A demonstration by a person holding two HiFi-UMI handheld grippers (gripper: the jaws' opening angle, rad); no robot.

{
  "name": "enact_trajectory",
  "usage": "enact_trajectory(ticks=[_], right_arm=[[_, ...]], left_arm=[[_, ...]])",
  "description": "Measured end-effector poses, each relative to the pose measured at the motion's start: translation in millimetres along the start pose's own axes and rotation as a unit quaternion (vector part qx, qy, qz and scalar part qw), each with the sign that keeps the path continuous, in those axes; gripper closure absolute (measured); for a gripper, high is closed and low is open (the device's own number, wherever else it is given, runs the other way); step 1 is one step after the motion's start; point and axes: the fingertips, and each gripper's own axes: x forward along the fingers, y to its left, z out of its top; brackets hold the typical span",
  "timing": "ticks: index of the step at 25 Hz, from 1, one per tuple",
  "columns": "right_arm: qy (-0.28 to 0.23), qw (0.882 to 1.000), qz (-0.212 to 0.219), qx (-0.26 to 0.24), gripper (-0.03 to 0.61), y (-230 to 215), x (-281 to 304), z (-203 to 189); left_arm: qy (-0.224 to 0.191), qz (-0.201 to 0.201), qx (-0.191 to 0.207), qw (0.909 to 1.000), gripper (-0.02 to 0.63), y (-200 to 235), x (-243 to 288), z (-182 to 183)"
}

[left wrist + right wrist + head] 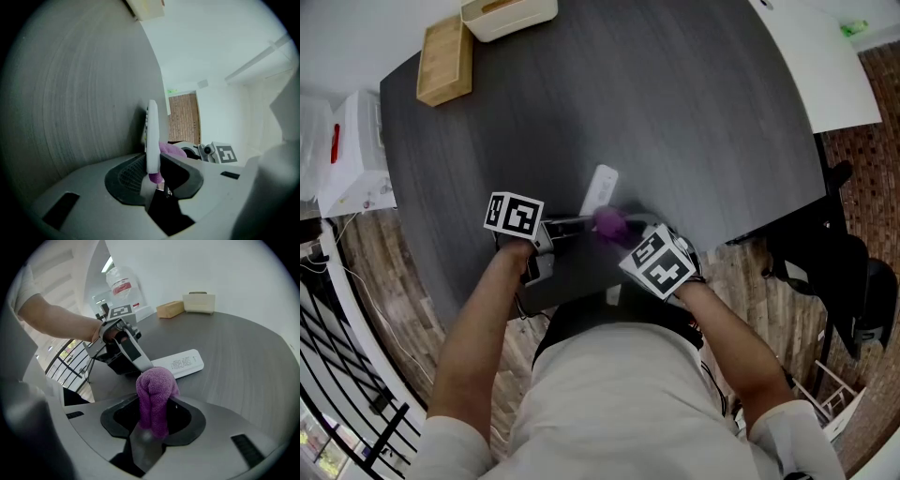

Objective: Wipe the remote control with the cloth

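The left gripper (153, 174) clamps the remote control (181, 364) by its near end, the right gripper (153, 425) pinches the cloth (156, 392) beside it: wiping seems under way, unfinished.

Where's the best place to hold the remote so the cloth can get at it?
Its near end, as the left gripper has it: fingers on the two flat faces, coming in along its length from the person's side. The remote is a thin slab, so most of it is free for the cloth.
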Motion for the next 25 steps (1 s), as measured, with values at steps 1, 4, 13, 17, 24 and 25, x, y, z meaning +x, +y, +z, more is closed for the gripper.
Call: enact_trajectory(ticks=[1,4,13,17,24,25], right_arm=[[0.005,1.000,0.003,0.001,0.431,0.5,0.5,-1.7],[0.026,0.999,0.015,-0.011,0.431,4.2,0.8,-5.3],[0.028,0.998,0.041,-0.040,0.431,31.8,-11.4,-22.6],[0.002,1.000,0.000,0.007,0.431,9.6,-22.6,-28.0],[0.004,0.999,-0.017,0.037,0.431,-7.6,-26.6,-38.2],[0.004,0.999,-0.020,0.039,0.431,-10.3,-27.9,-38.8]], left_arm=[[0.000,0.001,0.001,1.0000,0.522,0.1,-0.4,0.2],[0.003,0.008,0.010,0.9999,0.522,0.8,-1.0,1.2],[0.092,0.247,0.330,0.9065,0.523,5.7,-18.0,18.7],[0.131,0.405,0.602,0.6754,0.523,0.0,-26.2,33.9],[0.131,0.427,0.654,0.6105,0.522,14.9,-21.9,16.7],[0.131,0.426,0.652,0.6130,0.521,15.4,-22.2,15.8]])
